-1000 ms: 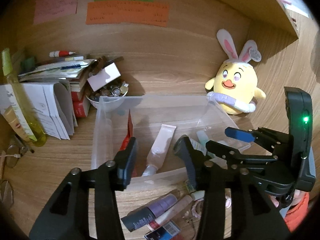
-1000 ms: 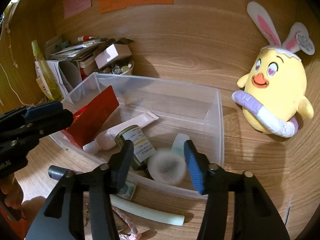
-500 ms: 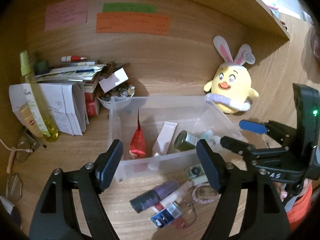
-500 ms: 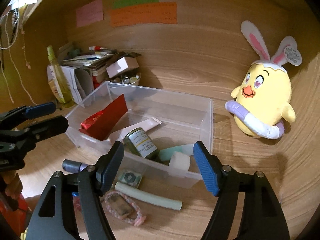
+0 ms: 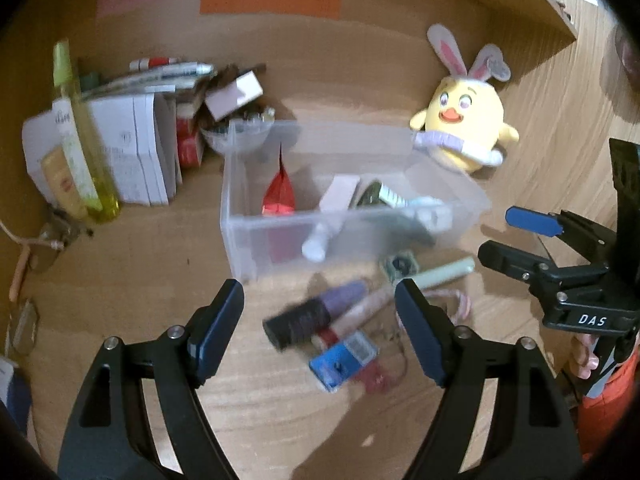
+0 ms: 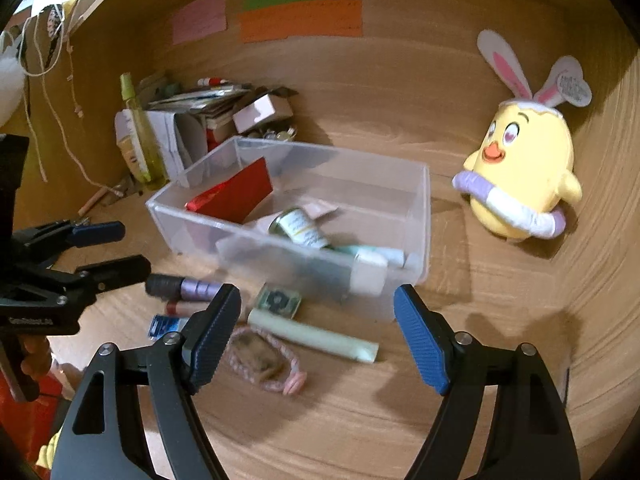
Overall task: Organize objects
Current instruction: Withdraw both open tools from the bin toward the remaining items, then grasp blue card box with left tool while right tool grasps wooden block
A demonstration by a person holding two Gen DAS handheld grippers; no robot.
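Bin [image 6: 416, 216], clear plastic, boxy, on wood-grain table [image 6: 480, 360]. Both grippers, left [image 5: 320, 332] and right [image 6: 318, 328], just opened wide, empty. Only right view shows string hanging at left.

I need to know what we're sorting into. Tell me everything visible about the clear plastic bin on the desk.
The clear plastic bin is a shallow, open-topped rectangular box with translucent, slightly frosted walls and no lid in view. It sits flat on the wooden desk, in front of the yellow plush chick. Inside lie a red foil packet propped against one wall, a dark labelled jar on its side and pale tubes. Loose items lie on the desk in front of it.
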